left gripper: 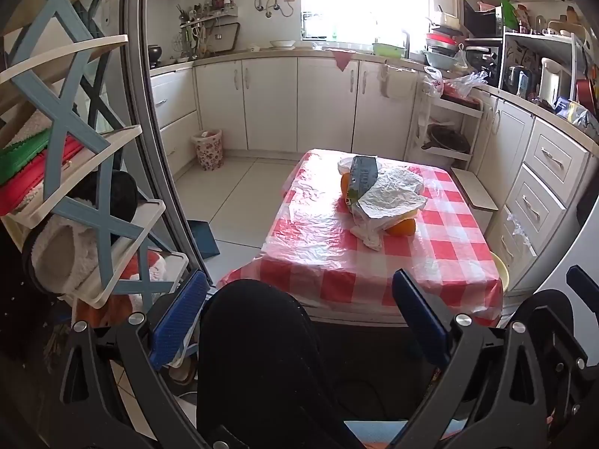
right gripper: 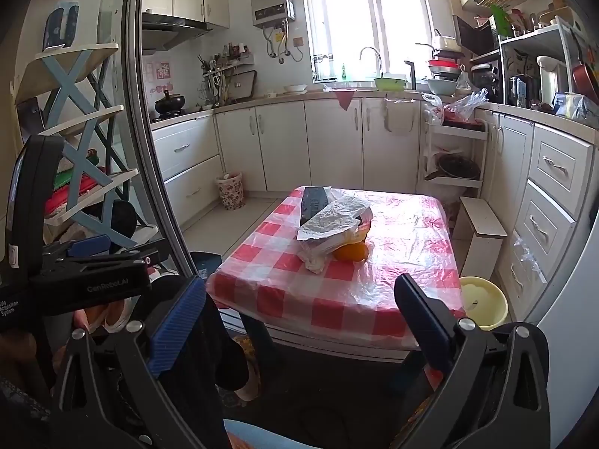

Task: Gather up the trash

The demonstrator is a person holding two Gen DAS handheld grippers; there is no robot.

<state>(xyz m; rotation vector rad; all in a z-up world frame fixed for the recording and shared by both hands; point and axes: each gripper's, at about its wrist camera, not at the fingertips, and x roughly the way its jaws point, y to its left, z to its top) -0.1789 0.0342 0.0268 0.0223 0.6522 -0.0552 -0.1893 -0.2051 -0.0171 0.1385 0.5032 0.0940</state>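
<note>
Trash pile [left gripper: 382, 194] of crumpled bags sits mid-tabletop [left gripper: 318, 262] on oranges [left gripper: 401, 227]. Left tool [left gripper: 299, 314] and right tool [right gripper: 299, 318] both gape wide, empty, short of the tabletop edge.

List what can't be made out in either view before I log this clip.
- Bag contents: both views, crinkled plastic covers all but an orange.
- Carton label: both views, too small and blurred.
- Bin contents: both views, too distant.
- Floor under the table: both views, hidden by the cloth and the open left gripper and right gripper.
</note>
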